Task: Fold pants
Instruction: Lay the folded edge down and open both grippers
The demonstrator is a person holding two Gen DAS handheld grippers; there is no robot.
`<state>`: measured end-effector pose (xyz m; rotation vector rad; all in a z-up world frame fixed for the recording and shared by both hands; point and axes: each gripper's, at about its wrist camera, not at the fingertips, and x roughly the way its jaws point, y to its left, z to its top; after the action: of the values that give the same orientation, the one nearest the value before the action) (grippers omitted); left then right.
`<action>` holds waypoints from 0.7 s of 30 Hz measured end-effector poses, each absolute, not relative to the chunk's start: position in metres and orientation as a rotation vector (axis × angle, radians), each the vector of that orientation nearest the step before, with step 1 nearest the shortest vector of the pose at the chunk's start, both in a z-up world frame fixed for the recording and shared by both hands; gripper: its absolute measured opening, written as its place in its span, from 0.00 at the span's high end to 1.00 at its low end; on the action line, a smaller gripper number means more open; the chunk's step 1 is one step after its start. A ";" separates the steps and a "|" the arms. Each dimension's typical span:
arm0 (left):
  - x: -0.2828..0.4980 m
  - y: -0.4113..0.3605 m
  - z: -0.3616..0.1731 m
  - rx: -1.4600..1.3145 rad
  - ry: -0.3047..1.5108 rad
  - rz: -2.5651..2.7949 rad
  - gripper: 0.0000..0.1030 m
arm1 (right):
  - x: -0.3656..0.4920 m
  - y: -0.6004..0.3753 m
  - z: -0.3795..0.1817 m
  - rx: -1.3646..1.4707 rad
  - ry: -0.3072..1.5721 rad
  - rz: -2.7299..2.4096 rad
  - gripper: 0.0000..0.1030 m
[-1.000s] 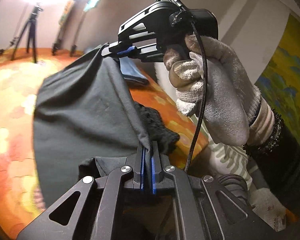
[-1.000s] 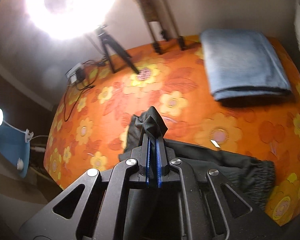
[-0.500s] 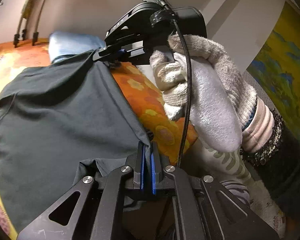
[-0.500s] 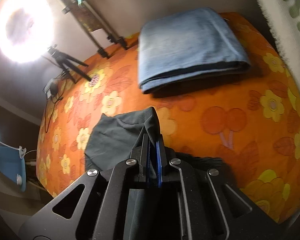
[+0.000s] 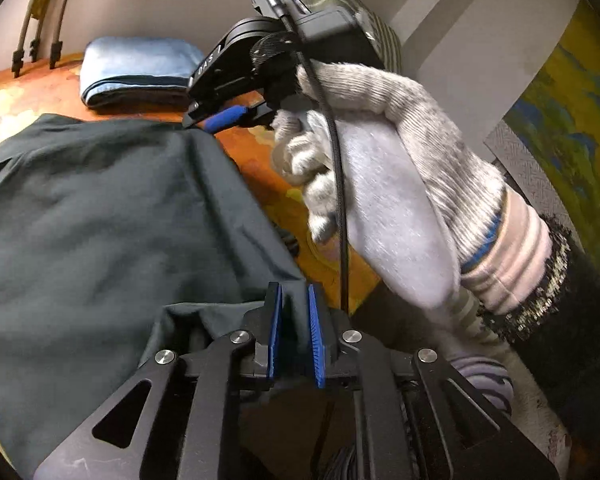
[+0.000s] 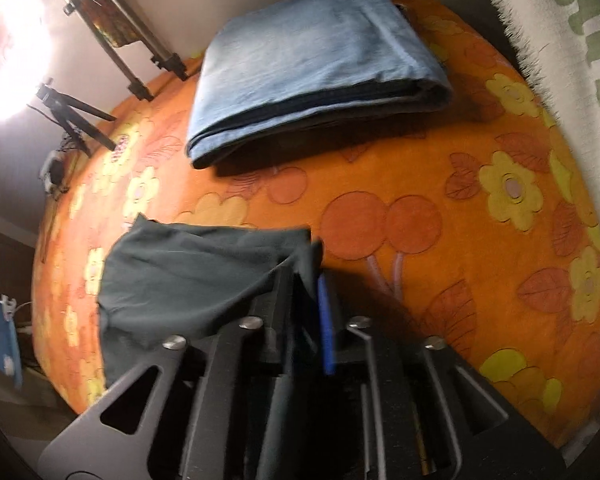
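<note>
The dark grey-green pants lie spread over the orange flowered rug. My left gripper has its blue pads parted a little, with the pants' near edge still lying between them. My right gripper is also parted, and a corner of the pants drapes between its jaws. In the left wrist view the right gripper, held by a gloved hand, sits at the pants' far corner, low over the rug.
Folded light-blue jeans lie on the rug beyond the pants, also in the left wrist view. Tripod legs and a bright lamp stand at the rug's far edge. A white and green shaggy textile borders the right.
Both grippers carried the pants' edge down and forward over the rug, laying the cloth flat. Both pairs of jaws, shut on the cloth before, have parted.
</note>
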<state>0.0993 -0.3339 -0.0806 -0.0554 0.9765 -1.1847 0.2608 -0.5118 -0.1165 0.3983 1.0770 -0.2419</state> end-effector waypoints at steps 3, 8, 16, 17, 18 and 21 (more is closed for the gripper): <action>0.094 -0.320 -0.073 -0.032 0.986 -1.185 0.71 | 0.252 -0.514 -0.105 0.381 1.047 -0.268 0.67; 0.095 -0.269 -0.057 -0.039 0.961 -1.150 0.69 | 0.229 -0.500 -0.074 0.327 0.996 -0.234 0.66; 0.127 -0.160 -0.062 -0.038 0.923 -0.932 0.69 | 0.203 -0.444 -0.059 0.217 0.996 -0.079 0.66; 0.133 -0.153 -0.066 -0.046 0.927 -0.911 0.69 | 0.201 -0.439 -0.062 0.215 1.009 -0.065 0.66; 0.139 -0.148 -0.069 -0.053 0.932 -0.893 0.69 | 0.198 -0.433 -0.068 0.201 1.036 -0.049 0.66; 0.142 -0.142 -0.080 -0.062 0.932 -0.865 0.69 | 0.188 -0.420 -0.094 0.139 1.122 -0.039 0.66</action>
<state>0.1424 -0.1421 -0.0795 -0.0624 0.9319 -0.8649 0.1884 -0.4196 -0.0935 0.1393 1.1225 -0.0392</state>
